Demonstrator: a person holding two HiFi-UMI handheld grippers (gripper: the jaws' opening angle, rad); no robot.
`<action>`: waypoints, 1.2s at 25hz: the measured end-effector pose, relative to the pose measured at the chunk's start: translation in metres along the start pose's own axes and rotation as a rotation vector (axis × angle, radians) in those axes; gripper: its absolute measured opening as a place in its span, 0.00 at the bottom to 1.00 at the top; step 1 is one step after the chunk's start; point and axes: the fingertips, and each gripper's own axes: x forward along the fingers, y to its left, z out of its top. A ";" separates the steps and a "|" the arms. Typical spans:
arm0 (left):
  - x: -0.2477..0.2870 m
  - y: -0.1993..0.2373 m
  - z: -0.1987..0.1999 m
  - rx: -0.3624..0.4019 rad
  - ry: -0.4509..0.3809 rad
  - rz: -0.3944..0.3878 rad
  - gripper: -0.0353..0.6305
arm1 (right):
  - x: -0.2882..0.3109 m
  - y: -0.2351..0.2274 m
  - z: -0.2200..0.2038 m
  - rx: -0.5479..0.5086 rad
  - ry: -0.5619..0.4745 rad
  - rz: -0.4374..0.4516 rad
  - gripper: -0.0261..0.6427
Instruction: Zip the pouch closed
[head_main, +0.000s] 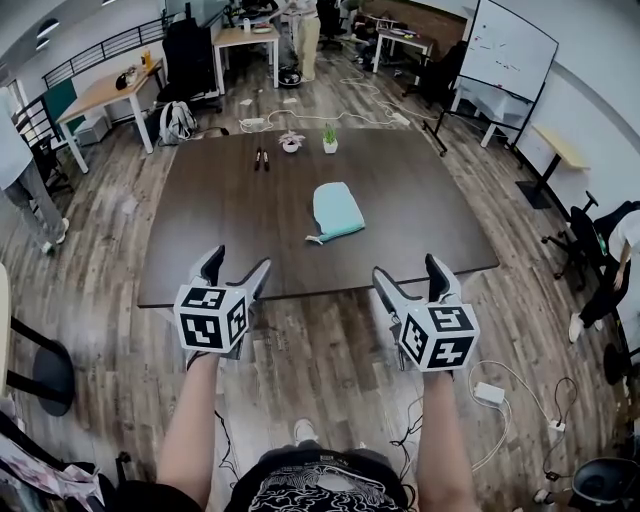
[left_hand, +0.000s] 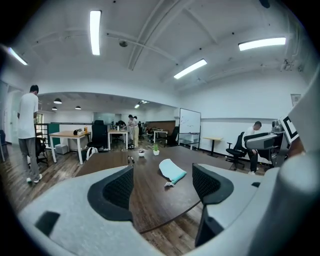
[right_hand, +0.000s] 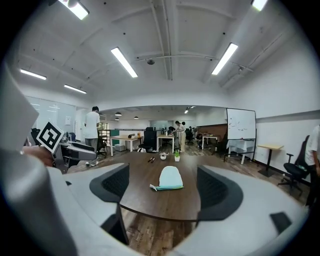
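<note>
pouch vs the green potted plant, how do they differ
The pouch is pale blue-green; the potted plant is green in a white pot. The pouch lies flat near the middle of the table; the potted plant stands upright at its far edge. The pouch is bigger than the potted plant. Both rest on that table.

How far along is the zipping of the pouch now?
Done: nothing visible. The pouch lies untouched on the table; whether it is open cannot be judged. In hand: nothing; left gripper and right gripper hover open off the near edge. Left: reaching, holding the pouch, zipping it closed.
</note>
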 end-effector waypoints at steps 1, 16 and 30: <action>0.002 0.000 0.000 0.004 0.001 -0.004 0.56 | 0.002 -0.001 0.000 0.002 0.000 -0.003 0.66; 0.067 -0.002 0.021 0.038 -0.006 0.004 0.56 | 0.060 -0.035 0.005 0.014 -0.027 0.027 0.66; 0.193 -0.015 0.056 0.028 0.025 0.088 0.56 | 0.177 -0.134 0.020 0.013 -0.007 0.118 0.66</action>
